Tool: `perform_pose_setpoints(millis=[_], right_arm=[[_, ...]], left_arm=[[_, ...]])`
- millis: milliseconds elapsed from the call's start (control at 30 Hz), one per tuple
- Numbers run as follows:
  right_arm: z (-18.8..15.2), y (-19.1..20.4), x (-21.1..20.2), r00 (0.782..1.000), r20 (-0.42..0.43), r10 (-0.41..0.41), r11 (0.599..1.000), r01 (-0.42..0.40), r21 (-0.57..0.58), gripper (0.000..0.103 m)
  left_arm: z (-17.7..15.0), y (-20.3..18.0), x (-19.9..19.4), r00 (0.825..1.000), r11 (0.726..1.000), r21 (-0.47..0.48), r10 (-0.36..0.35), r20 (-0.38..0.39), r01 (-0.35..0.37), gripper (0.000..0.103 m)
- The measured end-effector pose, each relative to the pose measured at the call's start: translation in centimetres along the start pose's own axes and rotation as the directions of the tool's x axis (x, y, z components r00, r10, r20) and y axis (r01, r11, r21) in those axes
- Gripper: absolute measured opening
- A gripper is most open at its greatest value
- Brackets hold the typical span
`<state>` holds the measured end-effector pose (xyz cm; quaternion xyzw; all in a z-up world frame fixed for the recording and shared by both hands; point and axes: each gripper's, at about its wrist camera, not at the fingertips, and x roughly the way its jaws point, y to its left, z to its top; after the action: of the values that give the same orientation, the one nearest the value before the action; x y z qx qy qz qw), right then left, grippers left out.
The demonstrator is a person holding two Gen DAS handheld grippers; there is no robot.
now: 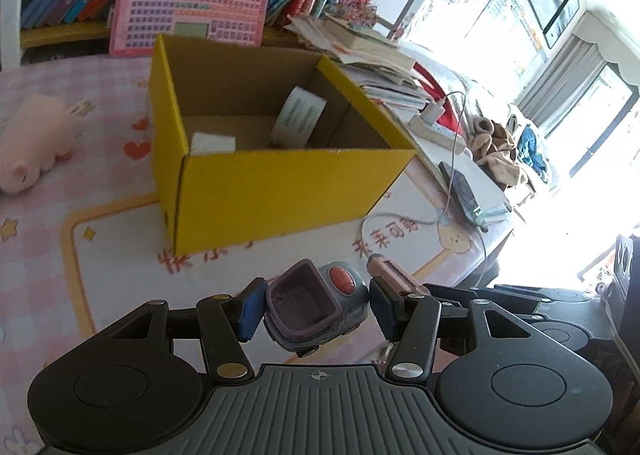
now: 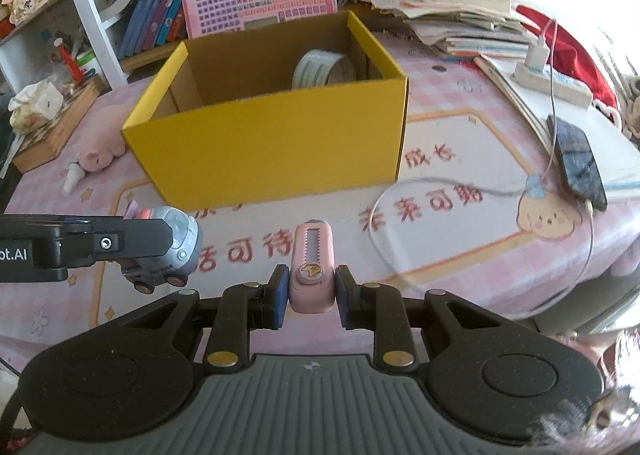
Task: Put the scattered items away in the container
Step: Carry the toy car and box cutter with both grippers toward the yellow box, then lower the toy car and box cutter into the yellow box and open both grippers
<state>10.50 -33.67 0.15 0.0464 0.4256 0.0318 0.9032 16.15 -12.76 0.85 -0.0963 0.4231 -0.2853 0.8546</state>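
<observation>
Left wrist view: the left gripper (image 1: 314,311) is gripping a grey toy car (image 1: 316,307), with the yellow box (image 1: 280,183) lying ahead. The right gripper (image 2: 311,295) is squeezing a pink utility knife (image 2: 313,271), and the box is also standing ahead of it.

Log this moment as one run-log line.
left gripper: shut on toy car | right gripper: shut on pink cutter | yellow box: ahead, holds tape roll

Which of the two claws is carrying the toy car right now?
The left claw: its pads clamp the grey toy car. The right claw grips the pink utility knife instead.
</observation>
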Motion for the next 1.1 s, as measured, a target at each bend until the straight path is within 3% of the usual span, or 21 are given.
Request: perform_pose_setpoints(millis=[400,633,800,1100], right_arm=[[5.0,-1.3,-1.6,0.980,0.192,0.055,0.990,-0.030,-0.134,0.023],[9.2,-2.5,-0.5,0.965,0.238,0.113,0.985,-0.077,-0.156,0.023],[12.3,-2.4,2.4,0.968,0.186,0.166,0.966,-0.123,-0.226,0.023],[14.8,-1.9,8.8,0.976,-0.007,0.218,0.918,-0.208,-0.338,0.023]], left_arm=[[4.7,-2.7,0.4,0.993,0.997,0.077,-0.012,0.116,0.003,0.055],[7.9,-3.2,0.9,0.983,0.991,0.115,0.053,0.175,-0.074,0.055],[10.4,-1.9,2.6,0.975,0.981,0.102,0.149,0.168,-0.167,0.055],[11.4,-0.6,7.4,0.958,0.944,0.167,0.281,0.053,-0.286,0.055]])
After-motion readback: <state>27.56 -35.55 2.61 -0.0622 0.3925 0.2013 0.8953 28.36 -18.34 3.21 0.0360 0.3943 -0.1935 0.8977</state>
